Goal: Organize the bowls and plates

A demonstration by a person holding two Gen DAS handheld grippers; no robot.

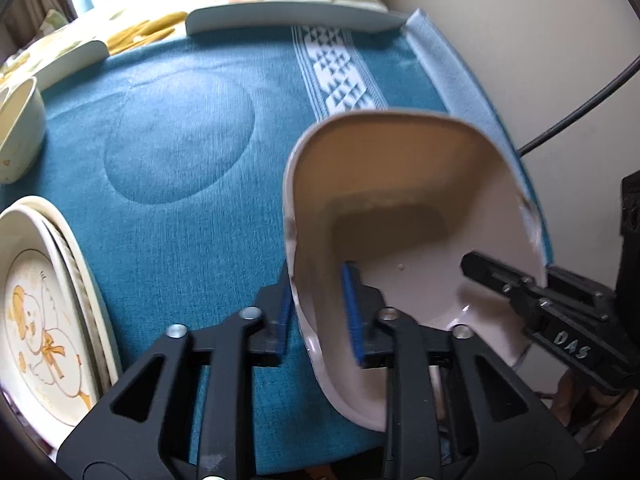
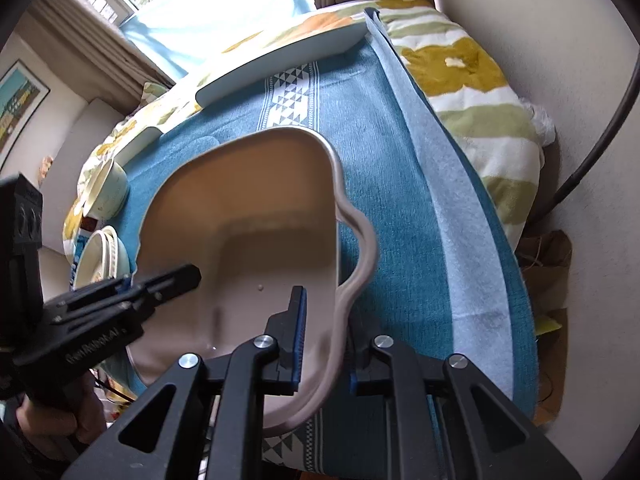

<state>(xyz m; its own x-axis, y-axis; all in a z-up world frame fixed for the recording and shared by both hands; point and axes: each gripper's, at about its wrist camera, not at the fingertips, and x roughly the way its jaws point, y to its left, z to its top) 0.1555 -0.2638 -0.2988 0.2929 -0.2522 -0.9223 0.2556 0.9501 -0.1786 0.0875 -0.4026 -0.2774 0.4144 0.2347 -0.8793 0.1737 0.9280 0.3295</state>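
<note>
A deep pinkish-beige dish (image 1: 400, 168) with a wavy rim sits low on the blue cloth (image 1: 180, 128), near its right edge. My left gripper (image 1: 316, 280) straddles the dish's left wall with one blue pad outside and one inside. The inner pad stands off the wall, so the jaws are open. My right gripper (image 2: 326, 320) is shut on the opposite wavy rim of the dish (image 2: 248, 184). Each gripper shows in the other's view: the right one (image 1: 480, 268) and the left one (image 2: 188, 276), both reaching into the dish.
A stack of plates (image 1: 40, 320) with a bear drawing lies at the cloth's left edge, a cream bowl (image 1: 16, 132) behind it. A pale flat tray (image 1: 292, 16) lies along the far edge. A floral blanket (image 2: 472, 80) and a black cable (image 2: 592, 152) are to the right.
</note>
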